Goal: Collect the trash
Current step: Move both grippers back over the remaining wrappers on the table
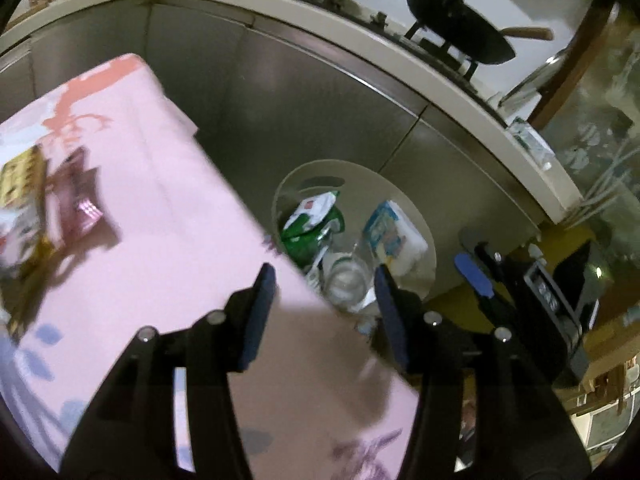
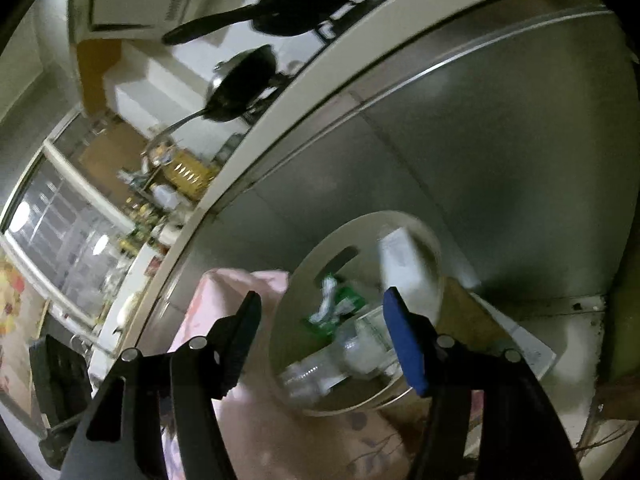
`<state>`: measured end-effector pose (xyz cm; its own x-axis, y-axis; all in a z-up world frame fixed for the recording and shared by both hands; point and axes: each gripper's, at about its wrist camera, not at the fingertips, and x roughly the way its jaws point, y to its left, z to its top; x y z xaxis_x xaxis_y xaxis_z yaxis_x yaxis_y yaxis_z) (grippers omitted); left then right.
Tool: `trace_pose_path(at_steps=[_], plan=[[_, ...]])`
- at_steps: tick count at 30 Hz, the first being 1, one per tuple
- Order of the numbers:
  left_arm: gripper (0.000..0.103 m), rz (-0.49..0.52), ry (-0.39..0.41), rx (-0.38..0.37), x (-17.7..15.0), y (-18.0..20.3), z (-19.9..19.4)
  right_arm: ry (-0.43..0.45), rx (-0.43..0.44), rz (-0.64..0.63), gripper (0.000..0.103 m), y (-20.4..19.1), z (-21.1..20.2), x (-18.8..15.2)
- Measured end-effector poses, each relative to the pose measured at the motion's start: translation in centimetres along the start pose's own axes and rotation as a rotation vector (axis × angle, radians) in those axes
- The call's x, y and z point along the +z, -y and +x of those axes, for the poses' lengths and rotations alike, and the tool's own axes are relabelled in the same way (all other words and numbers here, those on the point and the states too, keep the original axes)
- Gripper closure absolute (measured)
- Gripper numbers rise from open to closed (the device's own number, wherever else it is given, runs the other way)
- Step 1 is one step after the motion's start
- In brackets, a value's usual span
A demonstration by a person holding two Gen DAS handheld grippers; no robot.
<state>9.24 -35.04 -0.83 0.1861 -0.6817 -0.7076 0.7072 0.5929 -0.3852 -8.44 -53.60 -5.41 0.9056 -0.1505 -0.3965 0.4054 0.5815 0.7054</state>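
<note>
Cream waste bin (image 1: 416, 216), beside the pink-clothed table (image 1: 160, 208): holds a green wrapper (image 1: 316, 224), a clear plastic bottle (image 1: 348, 280) and a white-blue carton (image 1: 394, 232). Left gripper (image 1: 324, 308): jaws parted, empty, above the bin's near rim. Right gripper (image 2: 320, 332): jaws wide, empty, over the bin.

Pink floral tablecloth (image 1: 168, 208); cream bin (image 1: 416, 216); green-white wrapper (image 1: 316, 220); steel-grey cabinets (image 1: 280, 92).
</note>
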Motion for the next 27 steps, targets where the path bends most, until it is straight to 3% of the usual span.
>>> trace_pose_path(at_steps=[5,8,13,15,18,27], plan=[[0.054,-0.009,0.042,0.002,-3.0,-2.7,-4.9,-0.075,0.087,-0.054,0.042,-3.8,1.2,-1.1],[0.054,-0.044,0.068,0.045,-4.7,-5.5,-7.5,-0.154,0.152,-0.105,0.042,-6.8,2.7,-2.4],[0.051,-0.149,0.165,0.219,-5.2,-11.8,-11.9,-0.263,0.205,-0.178,0.043,-11.2,5.3,-5.0],[0.044,-0.174,0.183,0.276,-4.5,-13.5,-12.5,-0.310,0.220,-0.221,0.043,-13.1,6.8,-6.1],[0.035,-0.179,0.195,0.298,-3.2,-15.1,-12.5,-0.367,0.232,-0.287,0.043,-15.6,9.0,-7.2],[0.033,-0.147,0.158,0.356,-0.6,-16.8,-8.8,-0.497,0.272,-0.236,0.044,-17.4,15.4,-7.9]])
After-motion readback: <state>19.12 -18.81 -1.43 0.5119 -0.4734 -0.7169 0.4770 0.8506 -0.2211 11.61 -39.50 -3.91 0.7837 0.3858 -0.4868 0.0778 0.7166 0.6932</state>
